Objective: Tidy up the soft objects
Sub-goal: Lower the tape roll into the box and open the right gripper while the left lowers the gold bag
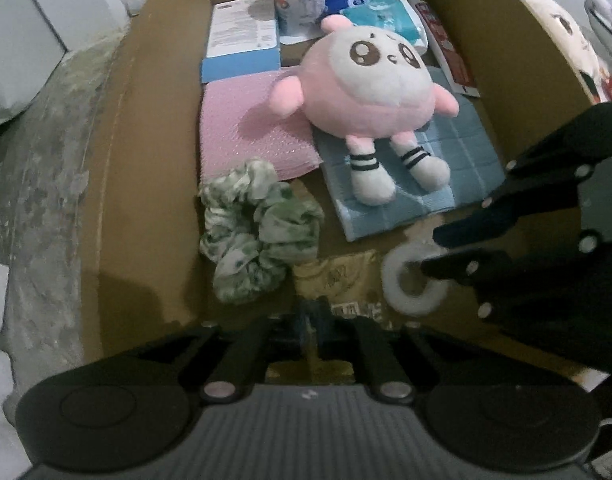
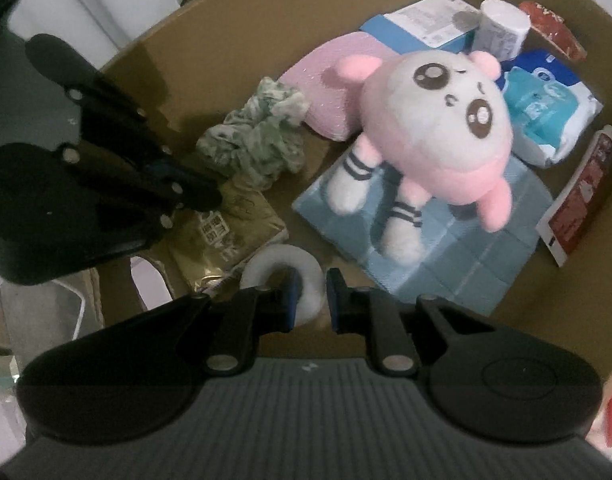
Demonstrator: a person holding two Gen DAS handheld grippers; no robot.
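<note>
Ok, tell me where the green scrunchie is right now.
The green scrunchie lies on the cardboard box floor near its left wall in the left wrist view, just in front of the pink cloth and beside the tan packet.

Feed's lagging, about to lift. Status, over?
Right gripper shut on white fluffy ring, low in box. Left gripper shut, tips at gold packet; hold unclear. Grippers close together; pink plush apart from both.
</note>
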